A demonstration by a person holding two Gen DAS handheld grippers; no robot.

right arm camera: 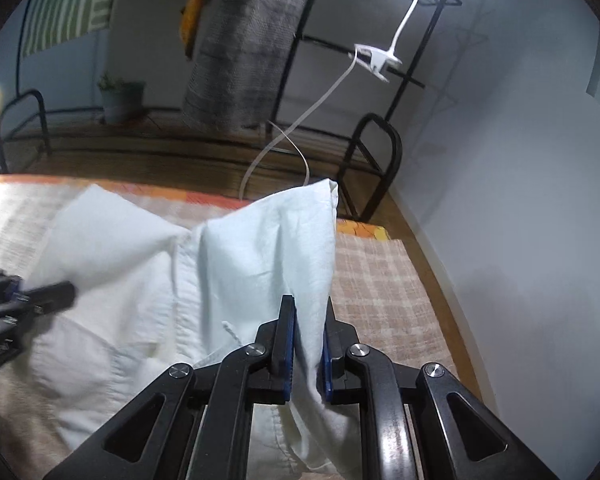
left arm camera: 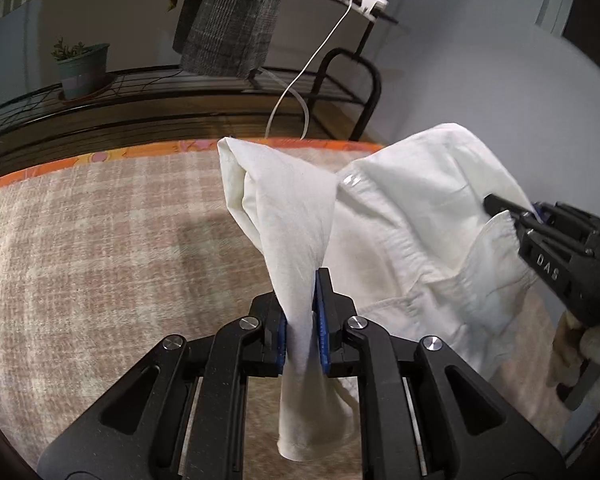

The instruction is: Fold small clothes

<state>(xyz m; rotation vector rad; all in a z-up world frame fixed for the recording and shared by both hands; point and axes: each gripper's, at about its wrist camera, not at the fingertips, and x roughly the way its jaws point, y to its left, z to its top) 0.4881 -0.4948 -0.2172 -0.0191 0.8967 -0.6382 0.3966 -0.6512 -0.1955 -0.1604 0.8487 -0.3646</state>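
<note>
Softly creased white cotton garment (left arm camera: 400,216)

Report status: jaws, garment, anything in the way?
Left gripper shut on white garment. Right gripper shut on another bunch of it. Garment lifted at both grips, rest draped on checked cloth. Nothing in the way.

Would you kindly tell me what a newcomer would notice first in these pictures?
The white garment stands out, lifted above the checked cloth with both jaws pinching it: the left gripper on one bunched end, the right gripper on another. Behind, a grey plaid fabric hangs from a black rack.
</note>
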